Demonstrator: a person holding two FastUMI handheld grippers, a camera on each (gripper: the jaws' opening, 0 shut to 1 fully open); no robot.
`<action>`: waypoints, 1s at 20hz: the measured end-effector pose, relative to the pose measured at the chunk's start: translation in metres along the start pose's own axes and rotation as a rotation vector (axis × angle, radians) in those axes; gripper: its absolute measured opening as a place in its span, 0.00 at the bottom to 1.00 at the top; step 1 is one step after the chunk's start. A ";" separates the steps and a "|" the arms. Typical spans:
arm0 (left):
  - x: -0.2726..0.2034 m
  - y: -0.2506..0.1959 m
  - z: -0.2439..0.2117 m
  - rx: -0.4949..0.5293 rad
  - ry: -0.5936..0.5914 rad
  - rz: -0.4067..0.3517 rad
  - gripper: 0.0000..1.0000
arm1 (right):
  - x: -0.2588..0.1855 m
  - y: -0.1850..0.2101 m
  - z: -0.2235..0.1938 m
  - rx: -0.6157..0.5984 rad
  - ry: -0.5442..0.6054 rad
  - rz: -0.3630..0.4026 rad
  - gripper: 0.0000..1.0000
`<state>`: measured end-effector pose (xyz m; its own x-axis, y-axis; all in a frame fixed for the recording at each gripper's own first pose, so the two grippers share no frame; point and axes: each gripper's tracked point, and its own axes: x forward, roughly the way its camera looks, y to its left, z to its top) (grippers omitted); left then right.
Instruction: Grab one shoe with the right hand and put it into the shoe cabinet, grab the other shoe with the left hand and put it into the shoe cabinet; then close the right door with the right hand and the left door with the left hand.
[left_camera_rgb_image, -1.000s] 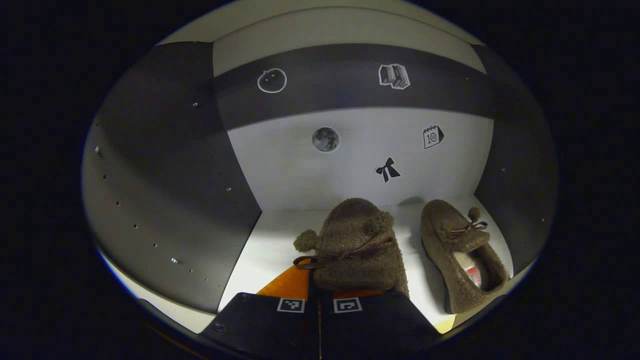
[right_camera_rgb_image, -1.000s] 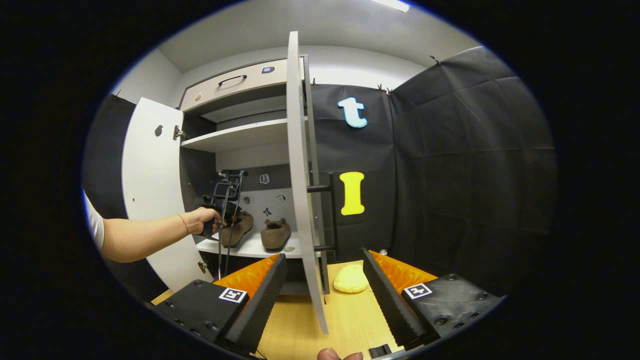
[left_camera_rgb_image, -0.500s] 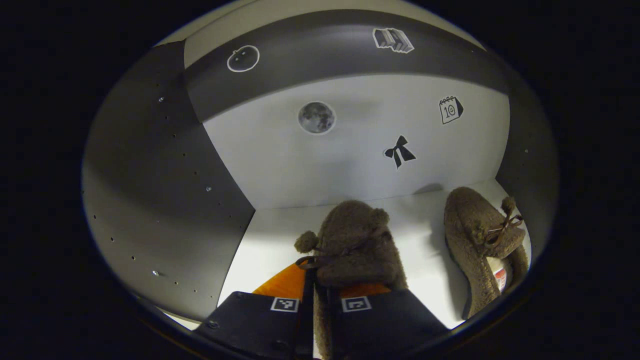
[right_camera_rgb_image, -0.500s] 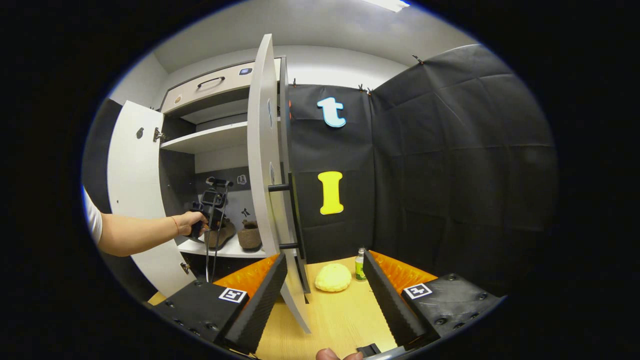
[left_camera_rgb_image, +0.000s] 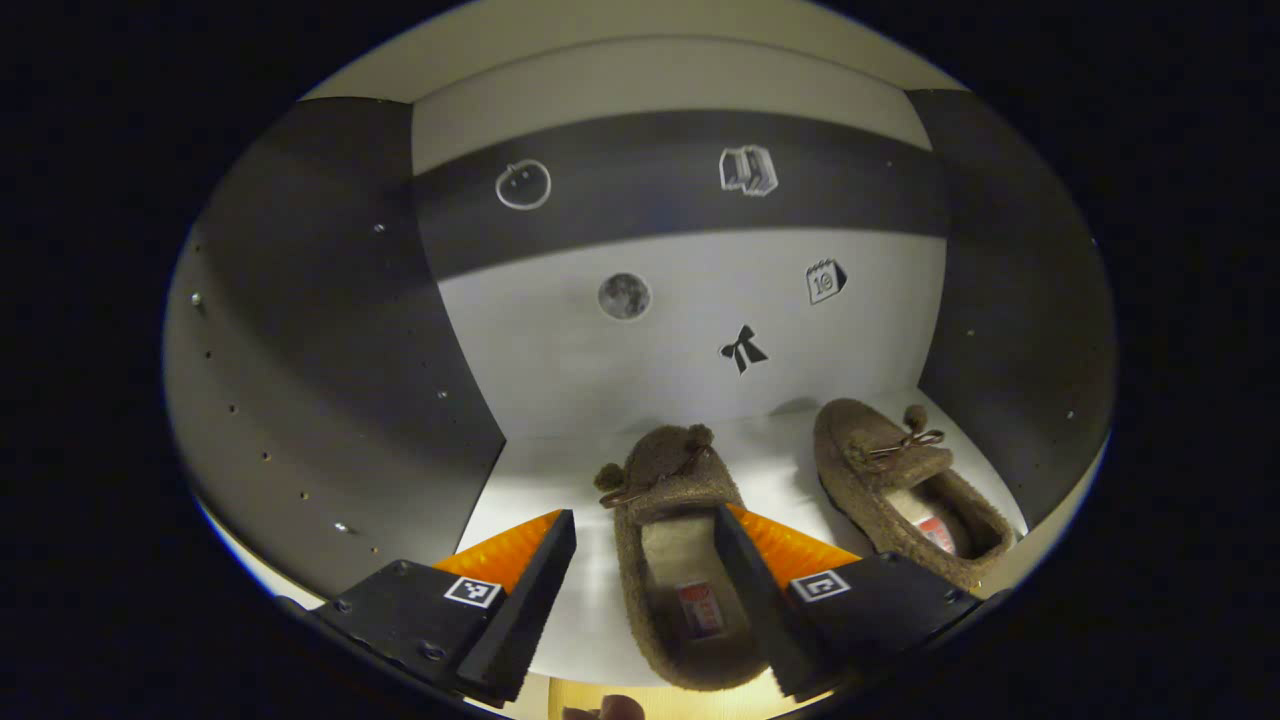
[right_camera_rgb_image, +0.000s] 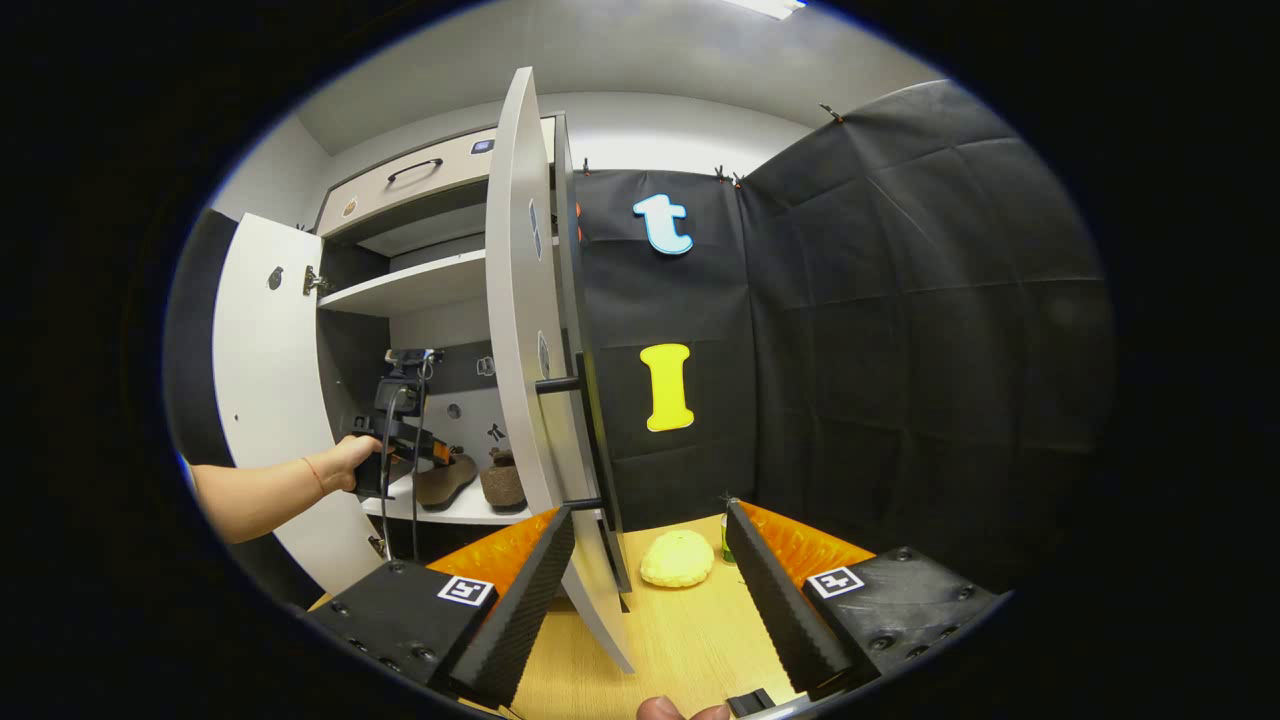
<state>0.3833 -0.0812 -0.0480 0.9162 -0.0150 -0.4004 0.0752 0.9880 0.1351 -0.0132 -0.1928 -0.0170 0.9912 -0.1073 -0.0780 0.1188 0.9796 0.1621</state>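
Both shoes are on the lower shelf (left_camera_rgb_image: 560, 470) of the shoe cabinet. My left gripper (left_camera_rgb_image: 640, 580) has its fingers spread apart, clamped on nothing; the left shoe (left_camera_rgb_image: 675, 555) lies between them, long axis running straight away from me, toe to the back wall. The right shoe (left_camera_rgb_image: 900, 480) sits just beside it, roughly parallel. My right gripper (right_camera_rgb_image: 650, 580) is likewise spread and empty, with the right door (right_camera_rgb_image: 525, 330) edge-on directly ahead of it and nearer than the left door (right_camera_rgb_image: 265, 400). Whether a finger touches the door edge I cannot tell.
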 end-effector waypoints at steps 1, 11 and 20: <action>-0.012 -0.001 0.005 0.011 -0.037 -0.009 0.93 | 0.000 0.000 -0.001 -0.005 0.004 0.000 0.98; -0.162 -0.023 0.019 -0.020 -0.324 -0.063 0.95 | 0.026 -0.013 0.032 -0.018 -0.053 -0.034 0.98; -0.274 -0.020 -0.022 -0.086 -0.388 -0.073 0.96 | 0.060 -0.024 0.035 0.000 -0.024 -0.019 0.98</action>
<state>0.1219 -0.0937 0.0393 0.9915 -0.1261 -0.0316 0.1272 0.9912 0.0362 0.0450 -0.2289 0.0087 0.9899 -0.1300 -0.0570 0.1376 0.9773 0.1610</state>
